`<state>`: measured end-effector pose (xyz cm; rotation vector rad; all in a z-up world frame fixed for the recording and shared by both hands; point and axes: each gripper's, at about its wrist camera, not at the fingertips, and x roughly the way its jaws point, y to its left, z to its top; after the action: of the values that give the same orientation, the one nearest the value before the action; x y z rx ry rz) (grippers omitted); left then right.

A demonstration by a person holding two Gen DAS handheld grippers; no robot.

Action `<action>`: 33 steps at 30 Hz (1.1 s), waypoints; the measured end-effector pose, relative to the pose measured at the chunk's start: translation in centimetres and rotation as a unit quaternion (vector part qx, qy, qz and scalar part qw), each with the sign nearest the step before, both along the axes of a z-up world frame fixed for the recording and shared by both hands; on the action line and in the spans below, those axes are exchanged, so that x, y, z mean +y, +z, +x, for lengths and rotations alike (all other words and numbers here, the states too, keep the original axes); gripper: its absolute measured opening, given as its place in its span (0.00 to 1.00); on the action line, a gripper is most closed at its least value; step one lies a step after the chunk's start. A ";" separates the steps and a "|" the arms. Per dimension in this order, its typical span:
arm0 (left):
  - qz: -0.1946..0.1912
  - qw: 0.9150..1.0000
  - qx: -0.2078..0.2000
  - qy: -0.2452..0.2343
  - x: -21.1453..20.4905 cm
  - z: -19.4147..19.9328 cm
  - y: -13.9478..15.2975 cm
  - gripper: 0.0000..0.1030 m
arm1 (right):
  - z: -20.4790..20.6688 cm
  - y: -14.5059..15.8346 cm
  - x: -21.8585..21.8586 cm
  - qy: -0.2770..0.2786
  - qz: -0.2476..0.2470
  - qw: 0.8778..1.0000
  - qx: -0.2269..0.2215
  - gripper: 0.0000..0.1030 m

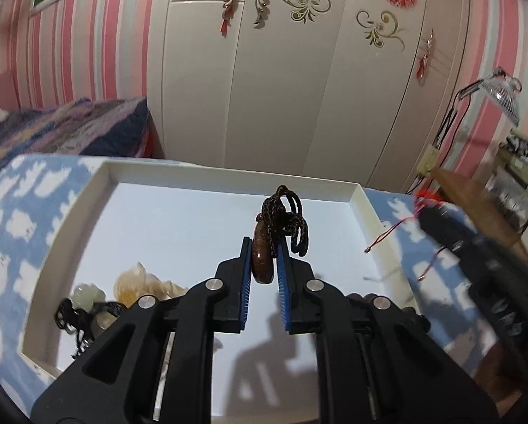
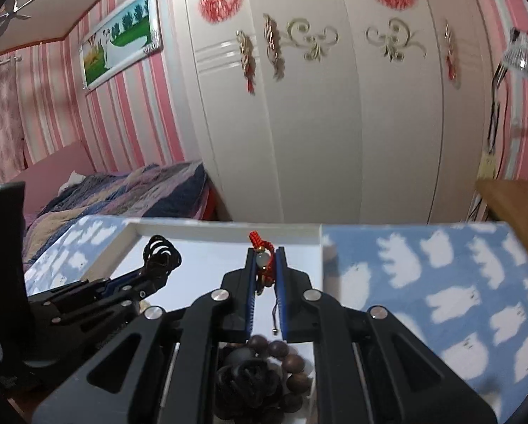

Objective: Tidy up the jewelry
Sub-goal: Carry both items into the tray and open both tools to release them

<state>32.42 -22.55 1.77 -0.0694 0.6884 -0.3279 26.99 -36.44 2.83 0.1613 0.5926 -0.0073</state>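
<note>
On the left of the white tray [image 1: 355,205], near its front corner, lie pale carved stone pendants [image 1: 136,281] with a tangle of black cord [image 1: 73,318] beside them. The tray sits on a bench covered in a blue cloth with white cloud shapes [image 2: 440,282].

Over the middle of the tray, the left claw [image 1: 264,258] is clamped on a reddish-brown stone pendant [image 1: 262,261] — held edge-on between the blue pads, its dark braided cord [image 1: 288,219] bunched above the fingertips.

Further right, the right claw [image 2: 265,265] is closed tight on a red-cord bracelet with a pale green bead [image 2: 262,259]; a red knot sticks up past the tips and a thin cord end dangles below. Under that claw, by the tray's right wall, rests a string of dark brown wooden beads [image 2: 285,357] with what looks like a dark tassel or knot — blurred, so hard to say.
</note>
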 end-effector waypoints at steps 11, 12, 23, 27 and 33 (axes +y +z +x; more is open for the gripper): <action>-0.001 0.999 -0.049 -0.010 -1.3 0.5 0.7 0.11 | 0.4 -0.7 0.6 0.007 -0.004 1.000 -0.007 0.10; 0.004 0.998 -0.056 -0.007 -1.2 0.5 0.9 0.11 | 0.5 -0.7 0.6 0.006 -0.004 1.000 -0.007 0.10; 0.008 1.000 -0.002 -0.011 0.2 -0.3 -1.0 0.11 | 0.3 -1.4 1.0 0.019 0.003 1.000 0.013 0.10; 0.004 1.000 0.011 -0.012 1.2 -1.5 -2.1 0.11 | -0.5 -1.8 1.9 0.024 0.001 1.000 0.020 0.10; 0.020 0.999 0.016 -0.024 1.6 -4.2 -2.4 0.11 | -2.2 -1.6 2.9 0.029 0.004 0.999 0.025 0.10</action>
<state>28.18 -20.98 -0.59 -0.0192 0.7299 -0.3599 24.80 -33.57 1.26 0.1522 0.6472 0.0474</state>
